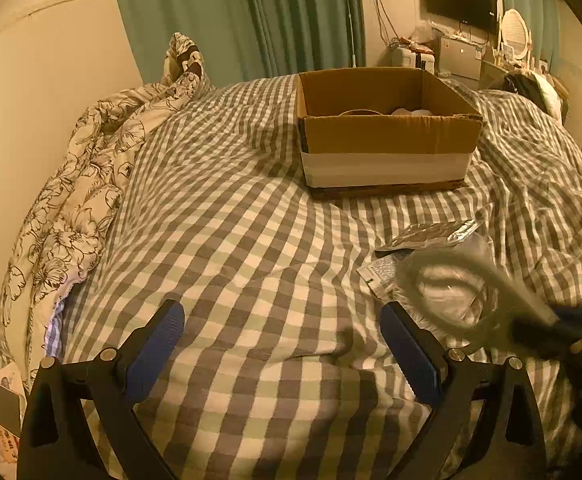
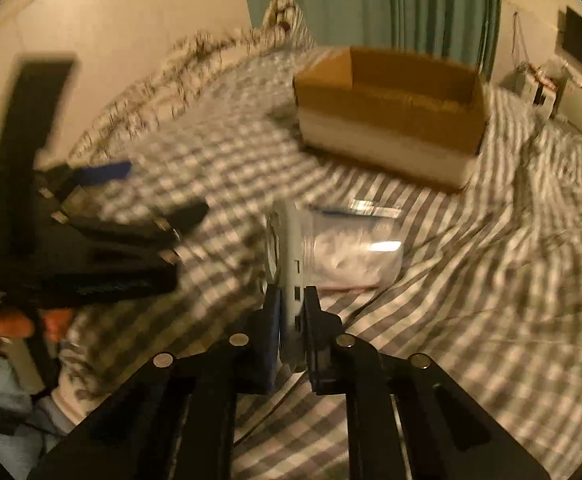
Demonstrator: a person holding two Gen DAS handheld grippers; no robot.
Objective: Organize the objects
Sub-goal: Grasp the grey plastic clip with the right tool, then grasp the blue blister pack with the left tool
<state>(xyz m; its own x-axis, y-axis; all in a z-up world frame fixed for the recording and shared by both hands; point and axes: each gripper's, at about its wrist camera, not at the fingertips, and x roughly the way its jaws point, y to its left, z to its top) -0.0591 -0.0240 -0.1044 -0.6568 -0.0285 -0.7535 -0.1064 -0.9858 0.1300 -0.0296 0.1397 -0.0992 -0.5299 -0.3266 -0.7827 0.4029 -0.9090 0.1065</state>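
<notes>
My right gripper [image 2: 291, 312] is shut on the grey lid rim of a clear plastic jar [image 2: 343, 256] with white stuff inside, held on its side just above the checked bed. The same jar [image 1: 451, 292] shows blurred at the right of the left wrist view, with the right gripper [image 1: 531, 328] behind it. My left gripper [image 1: 283, 332] is open and empty over the bedspread; it shows blurred at the left of the right wrist view [image 2: 123, 200]. An open cardboard box [image 1: 387, 136] [image 2: 391, 112] stands further back and holds some items.
A foil packet [image 1: 431, 234] and a printed white packet [image 1: 379, 272] lie on the checked bedspread [image 1: 231, 240] near the jar. A floral quilt [image 1: 71, 208] is bunched along the left wall. Green curtains, a desk and a monitor [image 1: 459, 0] are at the back.
</notes>
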